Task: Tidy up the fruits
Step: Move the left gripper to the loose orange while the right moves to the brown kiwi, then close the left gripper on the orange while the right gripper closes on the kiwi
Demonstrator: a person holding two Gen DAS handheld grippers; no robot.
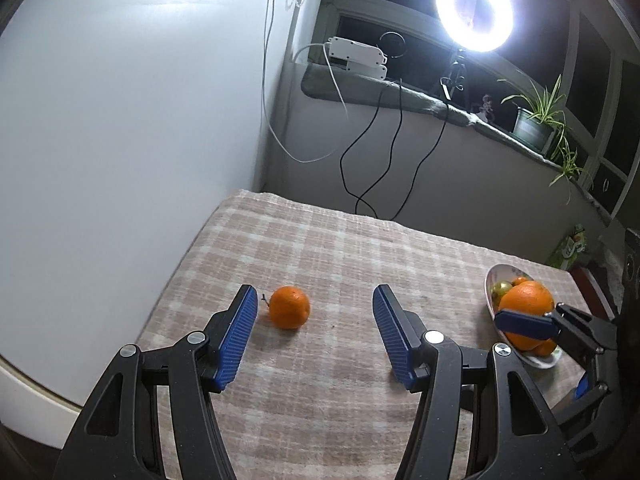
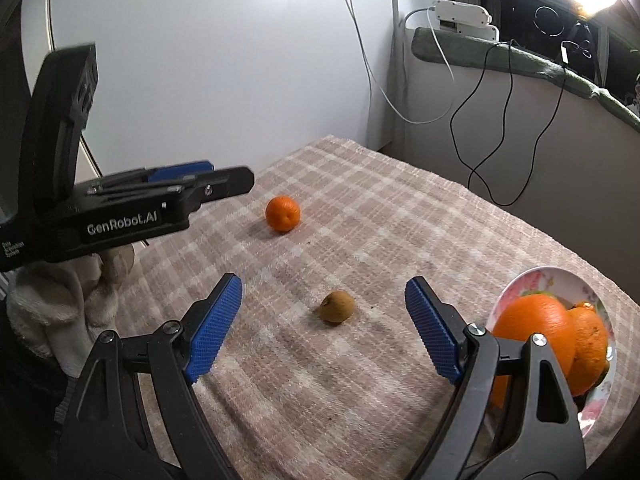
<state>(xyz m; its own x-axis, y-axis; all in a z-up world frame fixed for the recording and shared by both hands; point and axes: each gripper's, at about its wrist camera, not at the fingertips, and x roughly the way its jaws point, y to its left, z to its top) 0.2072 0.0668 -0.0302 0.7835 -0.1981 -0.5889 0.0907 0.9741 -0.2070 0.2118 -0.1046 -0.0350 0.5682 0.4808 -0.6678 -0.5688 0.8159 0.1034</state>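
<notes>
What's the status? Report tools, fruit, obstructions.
Left tool open, empty; right tool open, empty. Tangerine, kiwi loose on cloth; plate holds oranges. Nothing obstructing.

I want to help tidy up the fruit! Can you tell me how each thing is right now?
Left gripper: open, empty.
Right gripper: open, empty.
Small orange: loose on the tablecloth.
Kiwi: loose on the tablecloth.
Plate: holding fruit.
Big orange: on the plate.
Ring light: on.
</notes>
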